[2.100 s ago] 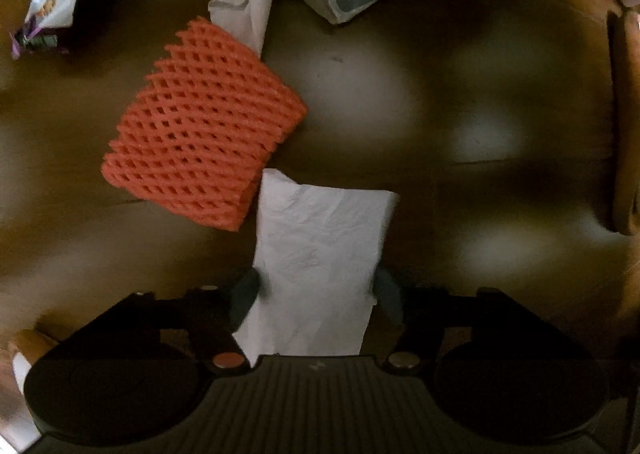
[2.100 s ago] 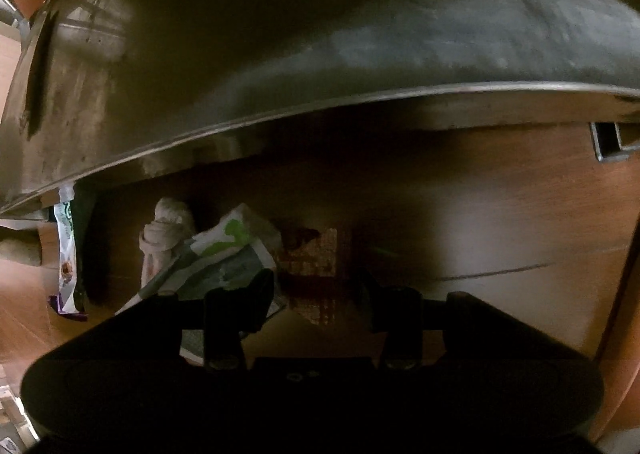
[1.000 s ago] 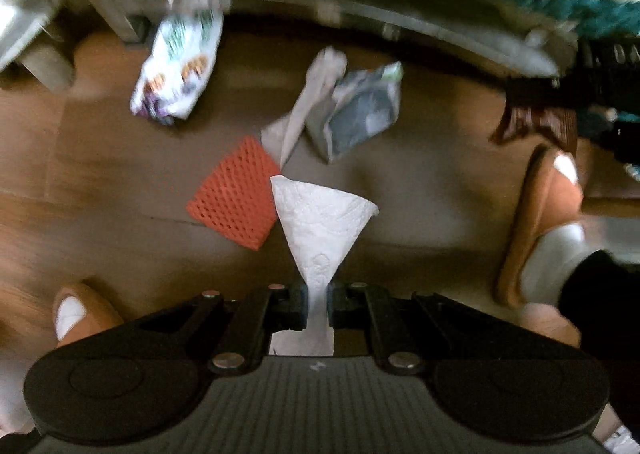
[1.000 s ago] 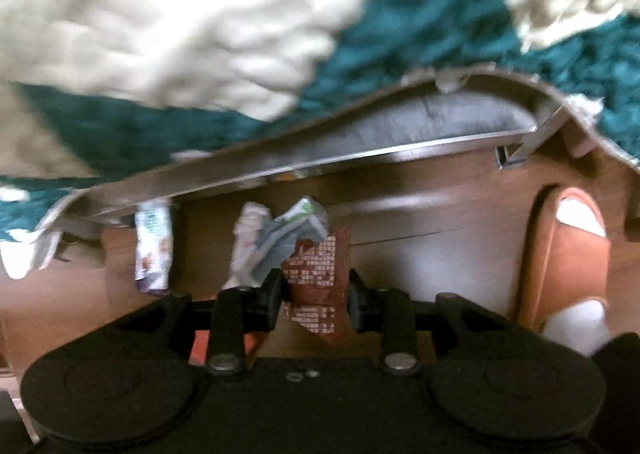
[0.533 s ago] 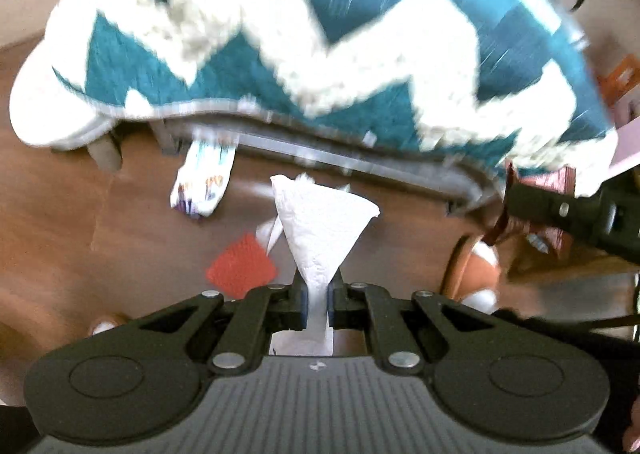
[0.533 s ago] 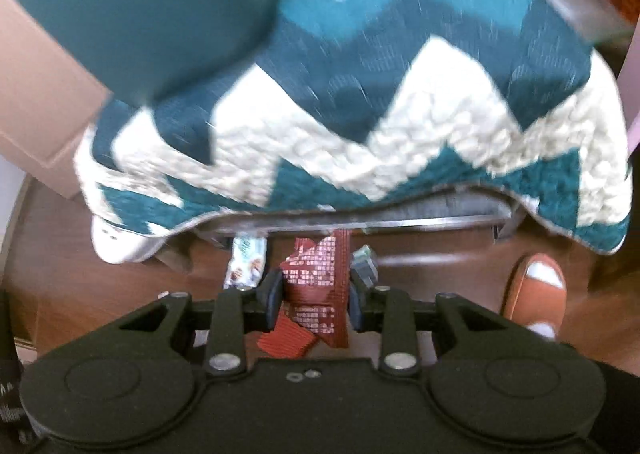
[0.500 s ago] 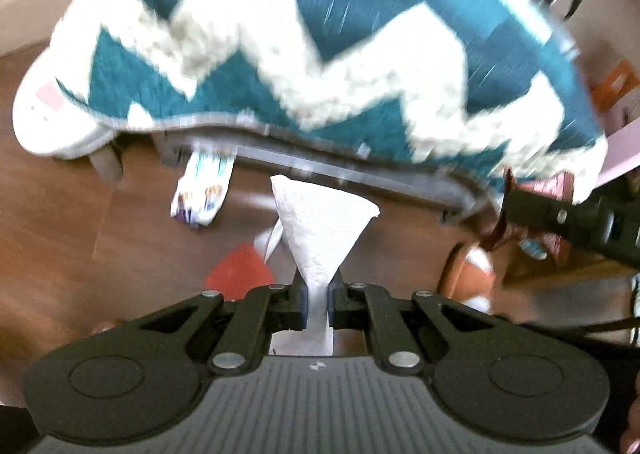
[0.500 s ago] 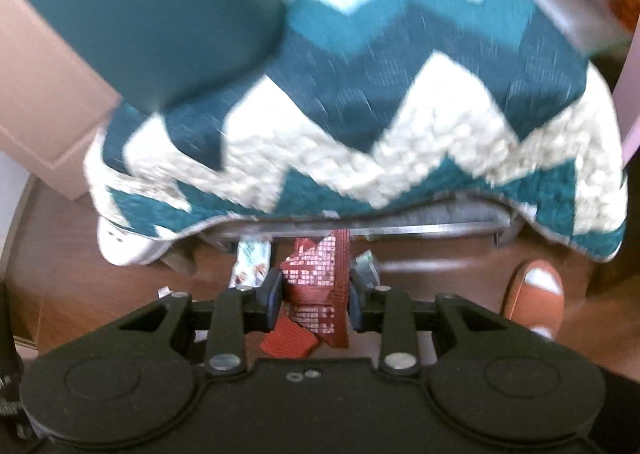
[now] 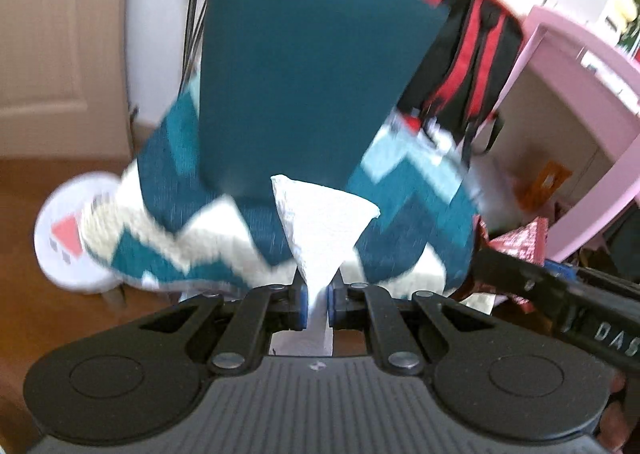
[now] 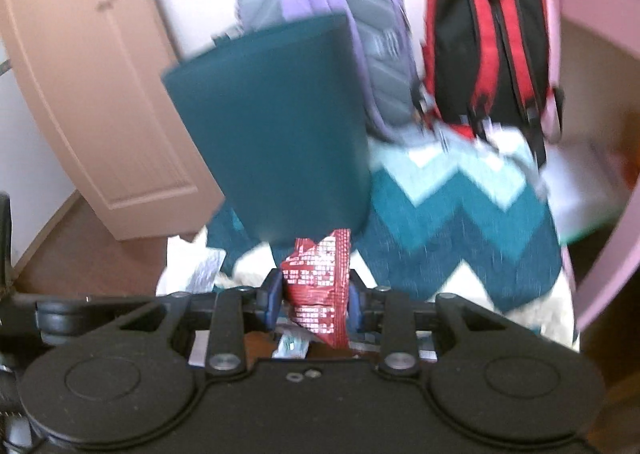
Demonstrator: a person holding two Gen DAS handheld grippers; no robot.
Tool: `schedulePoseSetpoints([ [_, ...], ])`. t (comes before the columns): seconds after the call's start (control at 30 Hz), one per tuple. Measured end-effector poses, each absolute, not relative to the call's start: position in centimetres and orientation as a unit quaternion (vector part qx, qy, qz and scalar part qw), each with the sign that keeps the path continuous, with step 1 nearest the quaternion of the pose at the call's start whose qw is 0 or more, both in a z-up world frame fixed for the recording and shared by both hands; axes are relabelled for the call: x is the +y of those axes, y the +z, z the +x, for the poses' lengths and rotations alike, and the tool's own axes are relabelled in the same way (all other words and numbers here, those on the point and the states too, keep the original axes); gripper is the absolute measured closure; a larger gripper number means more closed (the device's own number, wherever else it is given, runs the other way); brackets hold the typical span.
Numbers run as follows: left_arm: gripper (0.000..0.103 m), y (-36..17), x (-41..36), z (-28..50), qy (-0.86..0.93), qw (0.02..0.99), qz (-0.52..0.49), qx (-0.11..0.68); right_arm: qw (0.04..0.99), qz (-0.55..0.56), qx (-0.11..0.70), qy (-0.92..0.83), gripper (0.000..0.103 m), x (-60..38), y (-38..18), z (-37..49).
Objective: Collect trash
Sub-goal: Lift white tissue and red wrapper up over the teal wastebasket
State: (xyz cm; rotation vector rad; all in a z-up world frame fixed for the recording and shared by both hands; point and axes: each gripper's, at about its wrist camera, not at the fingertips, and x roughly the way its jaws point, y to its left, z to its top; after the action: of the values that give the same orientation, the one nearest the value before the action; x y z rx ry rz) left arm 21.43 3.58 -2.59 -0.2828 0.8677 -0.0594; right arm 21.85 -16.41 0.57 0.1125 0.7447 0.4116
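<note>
My left gripper (image 9: 317, 304) is shut on a white paper napkin (image 9: 324, 225), which fans upward from the jaws. My right gripper (image 10: 315, 296) is shut on a red snack wrapper (image 10: 318, 282). The right gripper and its red wrapper (image 9: 516, 244) also show at the right edge of the left wrist view. Both grippers are raised off the floor and face a chair with a teal backrest (image 9: 308, 73) and a teal-and-white zigzag blanket (image 9: 168, 242).
A purple backpack (image 10: 352, 1) and a red-and-black backpack (image 10: 484, 41) hang behind the chair. A pink shelf unit (image 9: 576, 125) stands at the right, a beige door (image 10: 100, 85) at the left. A white round stool (image 9: 68, 238) sits on the wooden floor.
Both grippers have risen from the floor under the chair to chair height, carrying the napkin and the wrapper. The floor trash has dropped out of view.
</note>
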Motion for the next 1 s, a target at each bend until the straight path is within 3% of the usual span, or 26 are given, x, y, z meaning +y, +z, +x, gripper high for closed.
schedulePoseSetpoints([
  [0.53,0.094,13.5,4.2,28.3,-0.033,0.951,-0.08,0.297,0.944,-0.002,0.253,0.214,0.071,-12.9,12.6,28.6],
  [0.77,0.094,15.3,4.3,33.4,-0.027,0.953,-0.062,0.296,0.944,-0.03,0.254,0.207,0.071,-10.9,13.2,32.8],
  [1.0,0.094,13.5,4.8,38.3,-0.014,0.947,-0.038,0.319,0.936,-0.049,0.279,0.211,0.071,-8.8,11.6,37.4],
])
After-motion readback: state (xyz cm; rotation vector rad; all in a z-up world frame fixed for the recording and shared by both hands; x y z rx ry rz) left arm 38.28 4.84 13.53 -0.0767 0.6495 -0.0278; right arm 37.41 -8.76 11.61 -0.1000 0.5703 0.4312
